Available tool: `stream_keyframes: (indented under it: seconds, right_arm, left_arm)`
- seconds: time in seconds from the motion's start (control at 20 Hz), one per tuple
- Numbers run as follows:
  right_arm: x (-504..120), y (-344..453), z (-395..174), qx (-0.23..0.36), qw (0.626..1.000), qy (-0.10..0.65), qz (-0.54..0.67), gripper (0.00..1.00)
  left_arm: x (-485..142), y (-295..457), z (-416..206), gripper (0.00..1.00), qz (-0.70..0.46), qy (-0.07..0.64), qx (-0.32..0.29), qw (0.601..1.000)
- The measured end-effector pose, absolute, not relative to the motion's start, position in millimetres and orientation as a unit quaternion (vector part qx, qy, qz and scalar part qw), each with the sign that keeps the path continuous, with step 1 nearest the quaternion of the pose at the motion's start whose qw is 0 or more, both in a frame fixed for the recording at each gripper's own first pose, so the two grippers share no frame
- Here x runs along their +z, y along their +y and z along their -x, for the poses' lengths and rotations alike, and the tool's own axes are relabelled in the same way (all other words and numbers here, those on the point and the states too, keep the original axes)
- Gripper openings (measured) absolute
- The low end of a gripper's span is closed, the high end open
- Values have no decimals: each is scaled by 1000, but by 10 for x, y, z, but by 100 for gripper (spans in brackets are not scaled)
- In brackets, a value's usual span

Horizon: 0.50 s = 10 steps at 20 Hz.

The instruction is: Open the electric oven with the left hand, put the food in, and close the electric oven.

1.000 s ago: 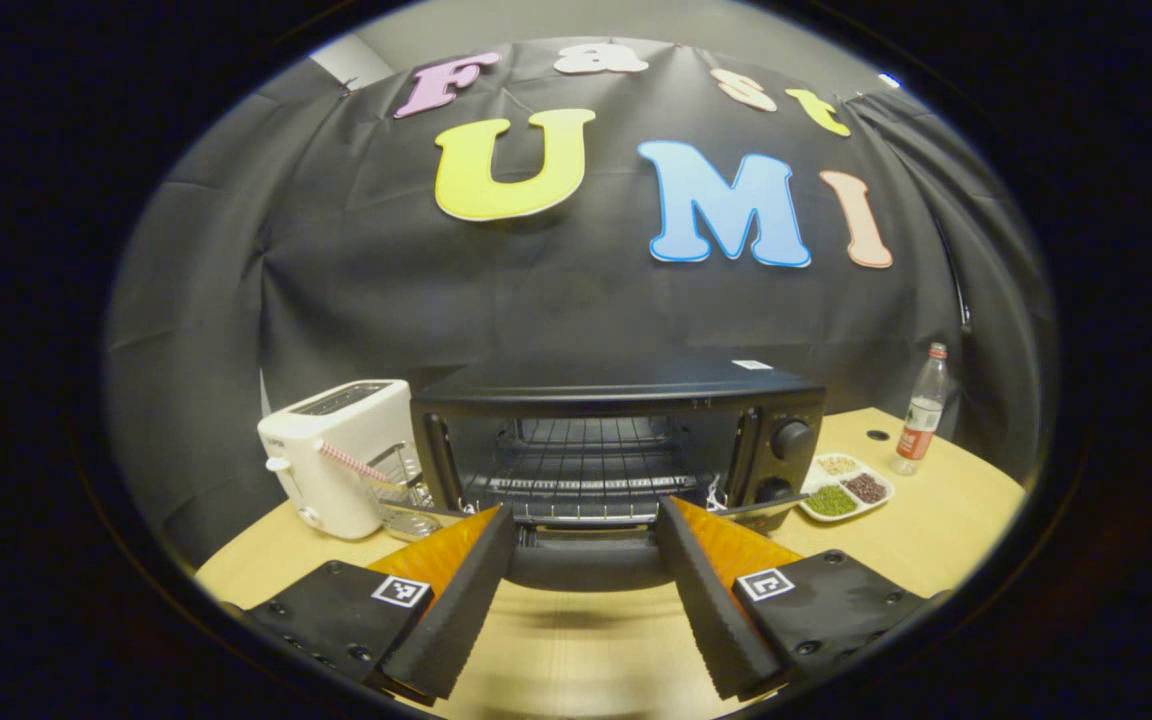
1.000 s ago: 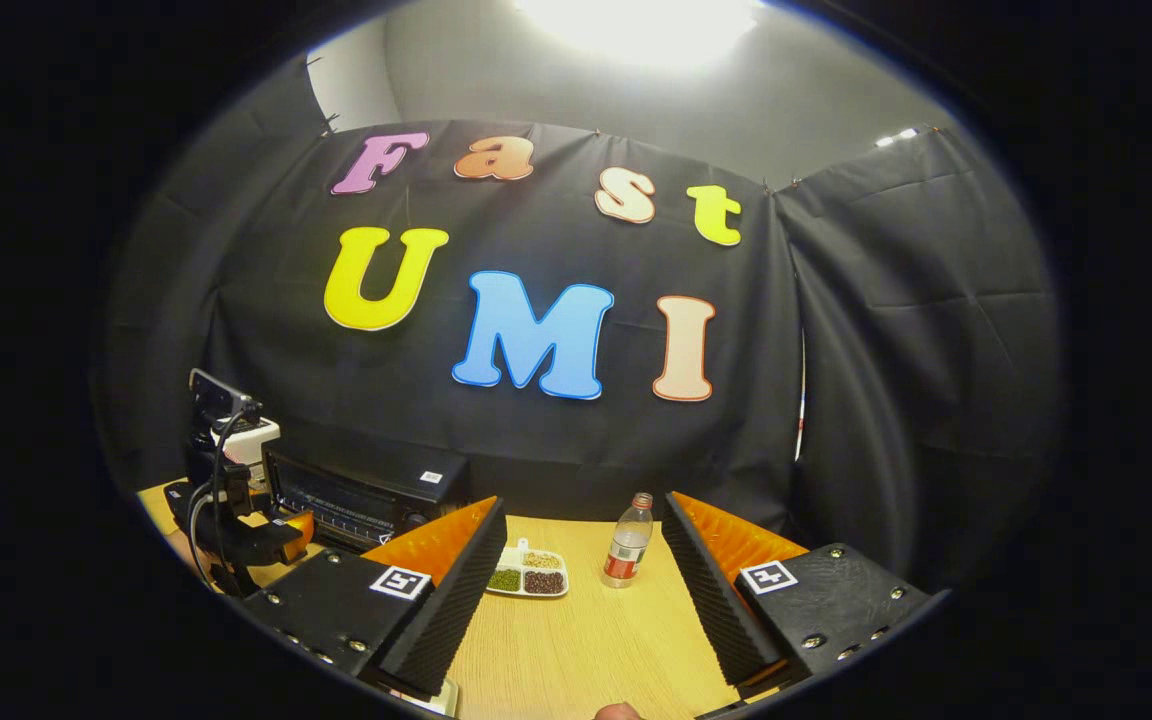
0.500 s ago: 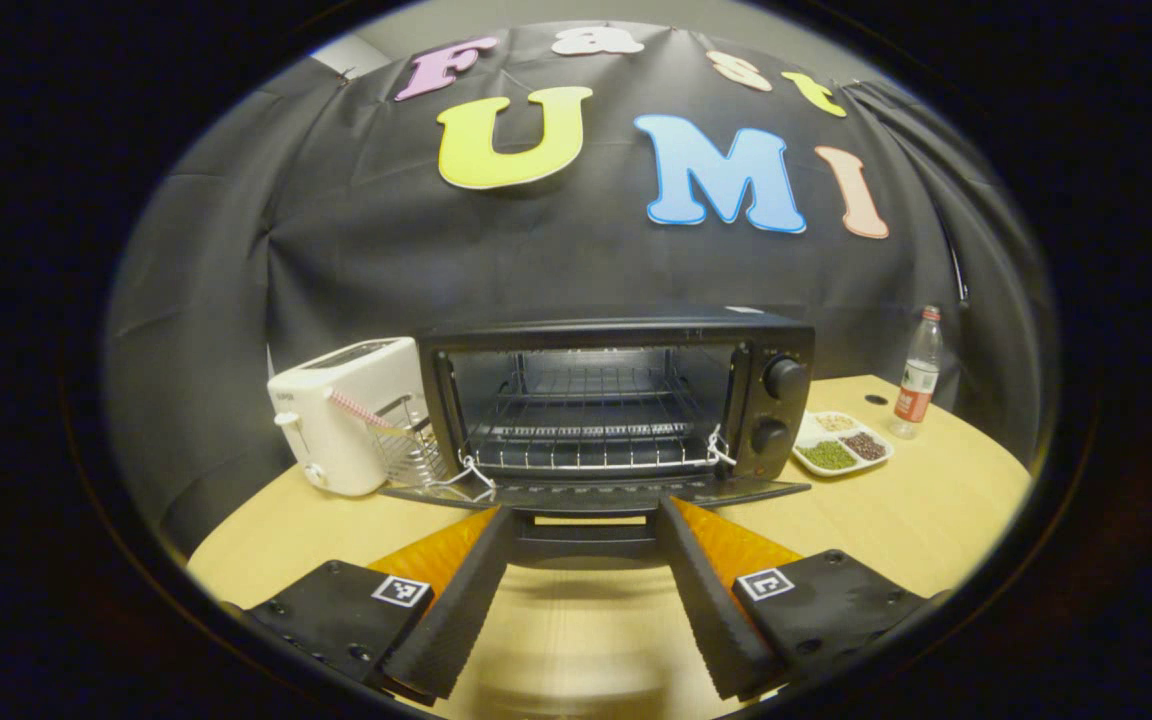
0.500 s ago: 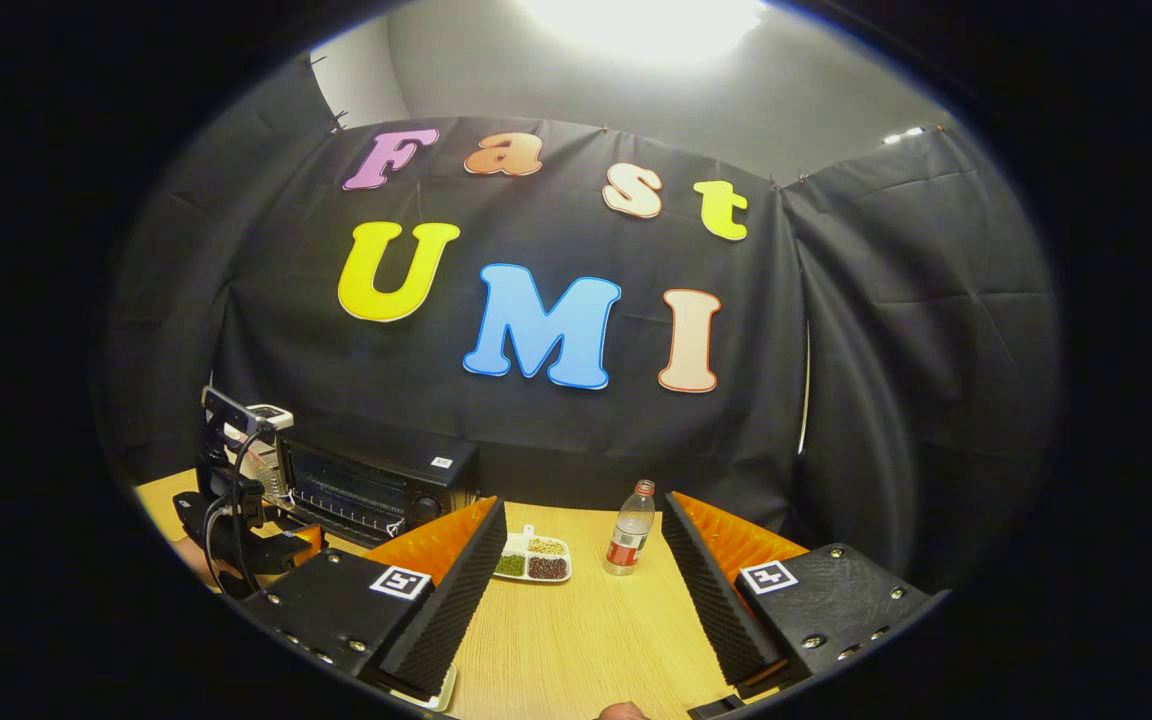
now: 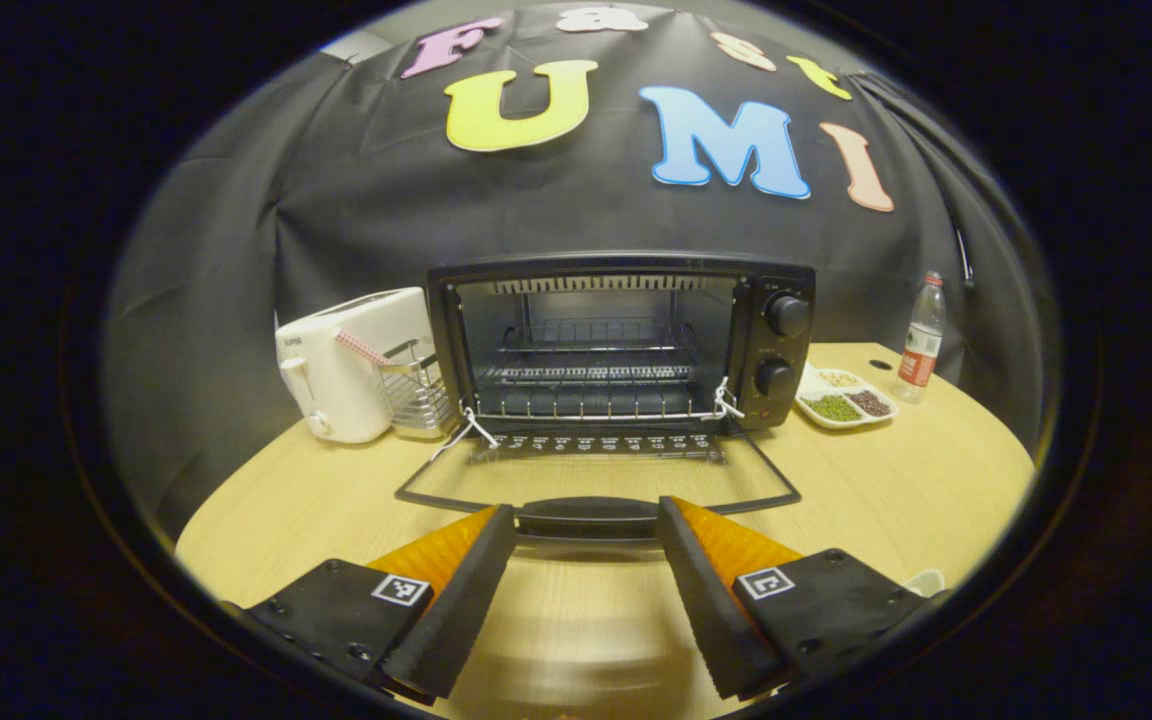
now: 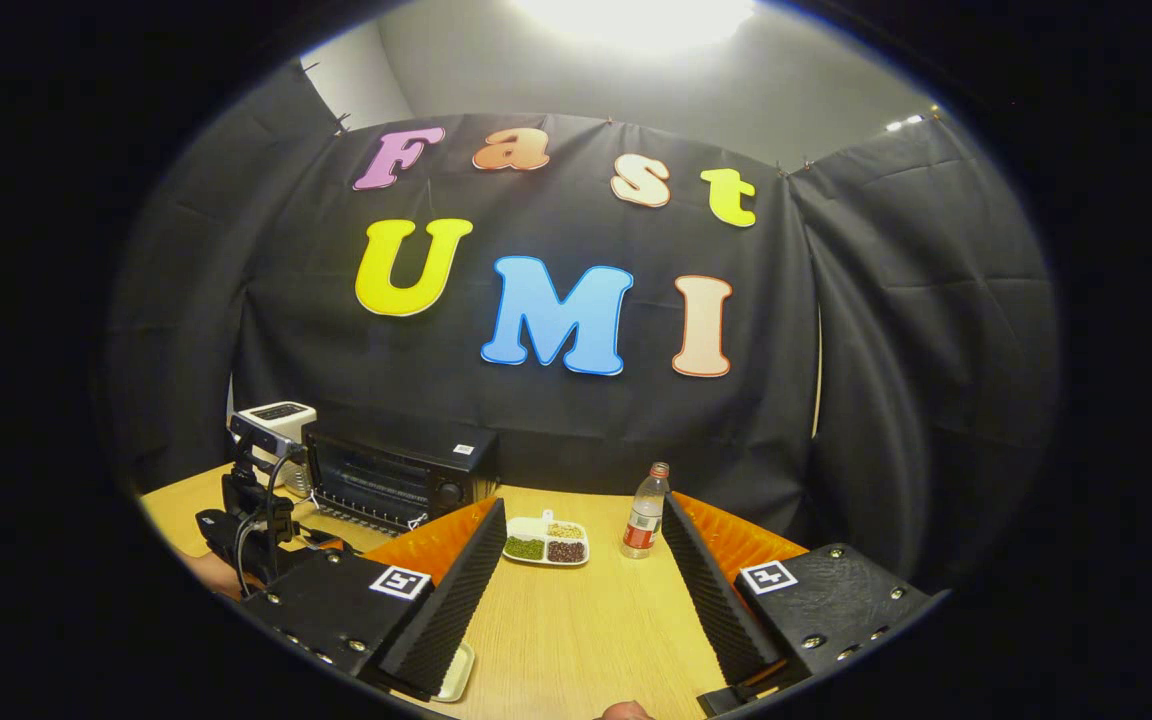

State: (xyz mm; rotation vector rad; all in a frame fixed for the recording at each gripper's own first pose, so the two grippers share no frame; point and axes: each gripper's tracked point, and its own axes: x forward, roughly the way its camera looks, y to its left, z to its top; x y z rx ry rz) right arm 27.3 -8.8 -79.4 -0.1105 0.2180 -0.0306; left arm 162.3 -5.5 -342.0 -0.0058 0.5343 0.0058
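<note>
The black electric oven [image 5: 626, 340] stands open at the table's back, its wire rack bare. Its glass door [image 5: 596, 480] lies flat toward me, and the door handle [image 5: 586, 520] sits right between the tips of my left gripper [image 5: 586, 512], whose fingers stand wide apart. A white divided dish of food [image 5: 844, 400] with green, dark and pale grains rests to the right of the oven. In the right gripper view, my right gripper [image 6: 584, 502] hangs open above the table, with the dish of food [image 6: 546, 548] beyond its fingers and the oven [image 6: 401, 480] at far left.
A white toaster [image 5: 346, 365] and a wire basket [image 5: 416, 395] stand left of the oven. A plastic bottle [image 5: 921, 325] stands at the back right, past the dish. A small white dish [image 6: 456, 672] peeks out under my right gripper's left finger. The other gripper [image 6: 256, 530] is at far left.
The oven door has swung down from half open to flat on the table. My left gripper went down and back with the handle. The right gripper drifted slightly.
</note>
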Motion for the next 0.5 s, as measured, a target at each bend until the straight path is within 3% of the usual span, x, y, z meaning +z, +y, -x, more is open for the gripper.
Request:
stream_keyframes:
  seconds: [0.45, 0.5]
  right_arm:
    - [-1208, 164, -245, 52, 980, 185, -48, 97]
    - [-1311, 198, -243, 61, 975, 204, -59, 97]
  left_arm:
    - [-2032, 254, -1187, 100, 14, 159, 20, 987]
    - [-1884, 313, -1123, 91, 15, 148, 25, 989]
